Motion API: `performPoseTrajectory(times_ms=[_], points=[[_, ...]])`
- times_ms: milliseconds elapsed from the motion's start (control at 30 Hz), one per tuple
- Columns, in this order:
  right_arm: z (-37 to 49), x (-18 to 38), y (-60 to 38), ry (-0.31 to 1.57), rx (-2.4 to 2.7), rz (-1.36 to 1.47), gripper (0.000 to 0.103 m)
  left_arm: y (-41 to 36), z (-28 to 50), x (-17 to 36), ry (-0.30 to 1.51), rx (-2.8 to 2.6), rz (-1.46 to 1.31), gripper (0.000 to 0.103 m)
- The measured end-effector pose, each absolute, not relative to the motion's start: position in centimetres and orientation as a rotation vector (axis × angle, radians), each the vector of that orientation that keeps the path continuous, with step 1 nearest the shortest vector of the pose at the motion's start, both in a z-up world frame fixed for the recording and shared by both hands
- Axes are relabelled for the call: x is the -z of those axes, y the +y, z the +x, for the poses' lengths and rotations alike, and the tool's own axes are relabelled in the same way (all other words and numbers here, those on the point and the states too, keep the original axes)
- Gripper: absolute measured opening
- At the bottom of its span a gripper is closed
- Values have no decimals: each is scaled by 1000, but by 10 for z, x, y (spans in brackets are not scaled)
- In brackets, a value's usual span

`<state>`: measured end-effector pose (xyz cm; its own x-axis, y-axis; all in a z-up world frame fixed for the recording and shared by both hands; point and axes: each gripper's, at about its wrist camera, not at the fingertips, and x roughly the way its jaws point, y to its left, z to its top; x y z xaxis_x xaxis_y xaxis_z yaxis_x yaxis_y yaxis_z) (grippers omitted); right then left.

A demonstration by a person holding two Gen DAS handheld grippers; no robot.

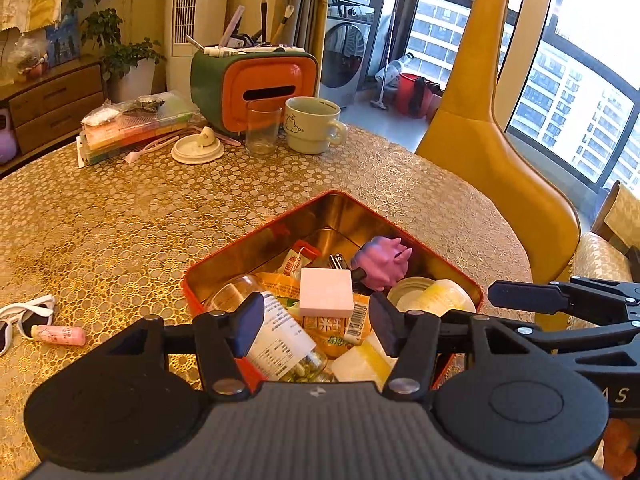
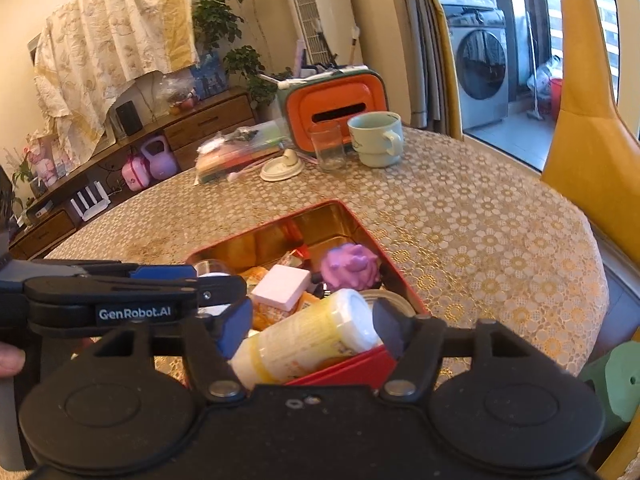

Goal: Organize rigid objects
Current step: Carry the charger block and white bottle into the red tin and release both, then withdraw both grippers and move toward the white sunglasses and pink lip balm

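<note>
Black fingers (image 1: 252,326) of both grippers seemingly part-open, gripping nothing.

Plenty of open tablecloth (image 1: 120,216) between the red tin (image 1: 256,236) and the far clutter, so the middle is an easy lane. The far edge is blocked: orange tissue box (image 1: 264,88), glass (image 1: 262,128), mug (image 1: 314,124), lid (image 1: 197,148) and a stack of flat cases (image 1: 136,128) sit close together. Left of the tin, sunglasses (image 1: 24,316) and a pink tube (image 1: 60,335) sit near the table edge. The tin itself is crammed (barely a gap inside). On the right the yellow chair back (image 1: 492,140) stands tall beside the table, and the right gripper (image 1: 520,298) reaches in there too.
</note>
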<state>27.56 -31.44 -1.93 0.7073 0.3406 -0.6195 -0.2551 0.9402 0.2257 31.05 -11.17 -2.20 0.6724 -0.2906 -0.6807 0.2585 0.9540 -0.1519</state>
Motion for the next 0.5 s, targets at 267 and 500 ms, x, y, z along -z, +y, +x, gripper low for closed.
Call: performPoseTrajectory(times_ms=[267, 500], points=[[256, 9, -291, 697, -365, 87, 67, -91, 288, 10, 756, 298, -59, 57], [238, -2, -270, 668, -385, 32, 72, -67, 267, 3, 746, 281, -78, 57]])
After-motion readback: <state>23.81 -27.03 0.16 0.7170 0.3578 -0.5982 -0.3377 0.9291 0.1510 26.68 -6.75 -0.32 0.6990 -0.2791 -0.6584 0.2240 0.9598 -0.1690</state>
